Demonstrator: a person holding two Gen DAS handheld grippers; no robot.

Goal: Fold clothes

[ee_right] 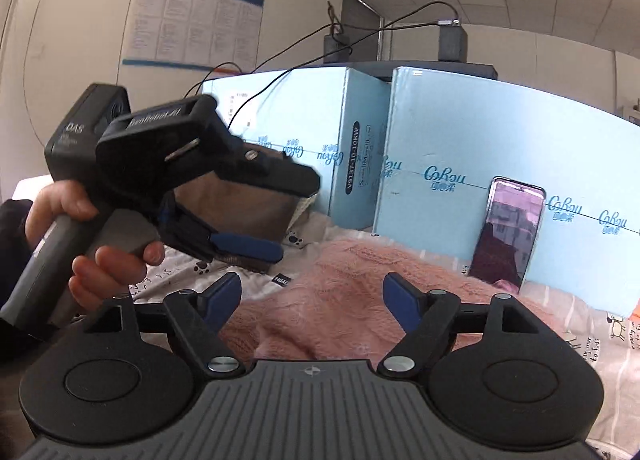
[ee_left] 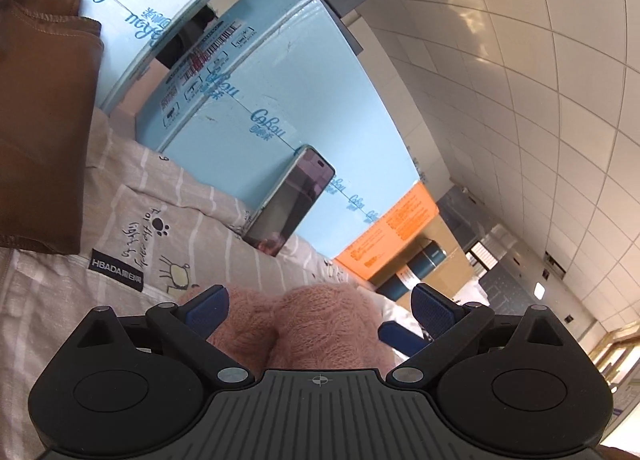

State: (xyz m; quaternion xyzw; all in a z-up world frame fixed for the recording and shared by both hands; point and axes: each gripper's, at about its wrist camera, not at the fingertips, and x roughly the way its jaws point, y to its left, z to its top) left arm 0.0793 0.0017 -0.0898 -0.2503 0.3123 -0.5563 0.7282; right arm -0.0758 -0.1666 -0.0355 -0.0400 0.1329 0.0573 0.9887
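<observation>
A fuzzy pink sweater [ee_right: 344, 284] lies bunched on a striped beige bedsheet [ee_right: 576, 320]. My right gripper [ee_right: 312, 298] is open just above the sweater's near edge, with the knit showing between its blue pads and nothing held. A hand holds my left gripper [ee_right: 256, 248] over the sweater's left side. In the left wrist view the left gripper [ee_left: 320, 308] is open wide, tilted, with the pink sweater [ee_left: 320, 332] rising between its fingers but not pinched. One blue finger of the right gripper [ee_left: 400, 336] shows beside it.
Light blue cartons [ee_right: 440, 147] stand along the far side of the bed, with a phone [ee_right: 508, 232] leaning upright against one. A brown leather cushion [ee_left: 40, 99] sits at the left. An orange box [ee_left: 392, 236] lies further back. Cables run over the cartons.
</observation>
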